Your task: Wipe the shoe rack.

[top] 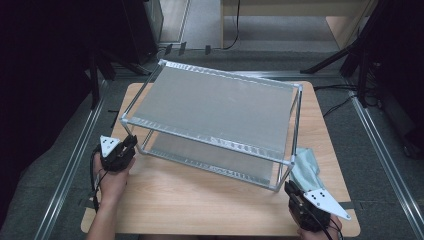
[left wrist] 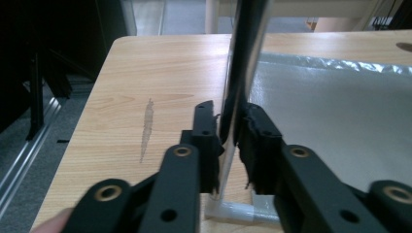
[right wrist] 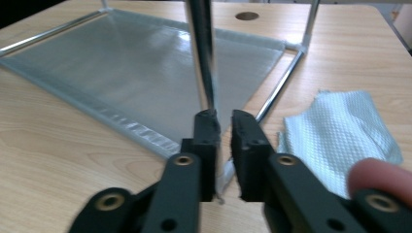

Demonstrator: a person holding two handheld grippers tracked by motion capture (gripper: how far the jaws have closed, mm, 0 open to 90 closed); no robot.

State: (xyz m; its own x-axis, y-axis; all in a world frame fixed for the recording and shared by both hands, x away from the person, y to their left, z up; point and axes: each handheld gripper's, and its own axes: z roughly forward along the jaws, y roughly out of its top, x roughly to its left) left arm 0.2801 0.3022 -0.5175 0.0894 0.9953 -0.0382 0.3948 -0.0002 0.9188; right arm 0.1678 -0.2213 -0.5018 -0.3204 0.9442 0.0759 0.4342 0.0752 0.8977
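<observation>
- Plainly, in the high view, a two-tier rack [top: 215, 107] stands on the worktop [top: 200, 200]. The left hand-held gripper [top: 131, 143] is at its near-left post [top: 128, 131], and the right hand-held gripper [top: 291, 187] is at its near-right post [top: 291, 145]. A grey cloth [top: 306, 167] lies just right of the rack.
- In the left gripper view, the left hand-held gripper [left wrist: 231, 128] has both pads clamped on the chrome post [left wrist: 243, 63], low down near its foot.
- In the right gripper view, the right hand-held gripper [right wrist: 224, 124] is closed on its post [right wrist: 201, 53], the cloth [right wrist: 340, 133] beside it.
- Judgement: both grips look made, so reaching and clamping are done. Lifting or shifting the rack is what seems left, as its feet appear to rest on the worktop.
</observation>
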